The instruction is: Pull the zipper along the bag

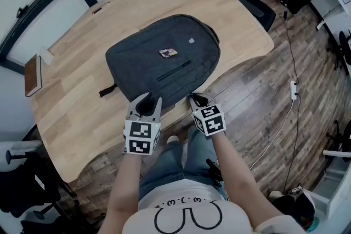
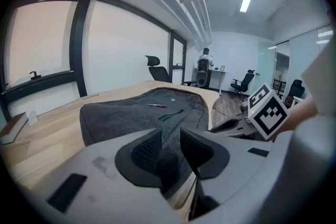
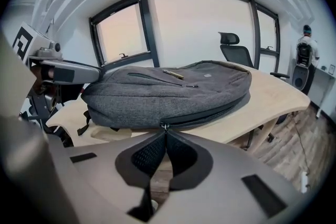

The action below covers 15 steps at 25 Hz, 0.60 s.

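The right gripper (image 3: 164, 134), at lower centre of its view, had its jaws pinched together on the zipper pull (image 3: 164, 126) at the grey bag's (image 3: 168, 94) near edge. The left gripper (image 2: 170, 139) held its jaws partly apart over the bag's near corner. The bag lay flat at mid-frame on the wooden table (image 1: 77, 101).

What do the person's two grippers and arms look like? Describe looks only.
Both the left gripper and right gripper have grey moulded bodies, black mesh-textured fingers, and a white cube of black square markers. Arms are bare below a white T-shirt with a black drawing; blue jeans.
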Available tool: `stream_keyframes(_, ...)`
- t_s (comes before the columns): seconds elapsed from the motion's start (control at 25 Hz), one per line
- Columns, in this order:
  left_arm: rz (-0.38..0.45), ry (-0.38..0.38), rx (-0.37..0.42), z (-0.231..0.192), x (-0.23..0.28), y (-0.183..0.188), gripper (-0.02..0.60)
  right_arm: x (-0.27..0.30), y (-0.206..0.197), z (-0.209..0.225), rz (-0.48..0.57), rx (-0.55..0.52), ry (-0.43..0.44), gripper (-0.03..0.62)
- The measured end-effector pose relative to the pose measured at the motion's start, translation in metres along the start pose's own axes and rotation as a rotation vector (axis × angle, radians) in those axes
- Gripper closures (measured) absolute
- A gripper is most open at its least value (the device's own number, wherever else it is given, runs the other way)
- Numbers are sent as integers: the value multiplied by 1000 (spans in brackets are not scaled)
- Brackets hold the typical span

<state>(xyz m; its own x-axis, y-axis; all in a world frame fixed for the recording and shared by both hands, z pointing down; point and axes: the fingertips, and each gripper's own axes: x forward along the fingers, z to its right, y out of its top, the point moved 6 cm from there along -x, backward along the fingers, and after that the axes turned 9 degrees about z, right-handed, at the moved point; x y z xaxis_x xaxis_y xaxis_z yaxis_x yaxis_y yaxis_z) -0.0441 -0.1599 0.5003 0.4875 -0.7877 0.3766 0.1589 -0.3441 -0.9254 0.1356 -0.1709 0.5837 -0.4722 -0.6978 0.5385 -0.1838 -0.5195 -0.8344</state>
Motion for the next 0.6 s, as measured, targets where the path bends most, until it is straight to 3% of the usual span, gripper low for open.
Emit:
stream_keyframes(0.24, -143, 98, 112, 2, 12, -21, 488, -1, -3, 2, -44, -47, 8, 536)
stream_keyframes(0.44, -208, 134, 83, 1, 17, -23, 486, -2, -1, 9, -83, -109, 61, 534)
stream_keyframes(0.6, -222, 149, 100, 2, 19, -24, 486, -4, 0, 20, -100, -56, 122, 531)
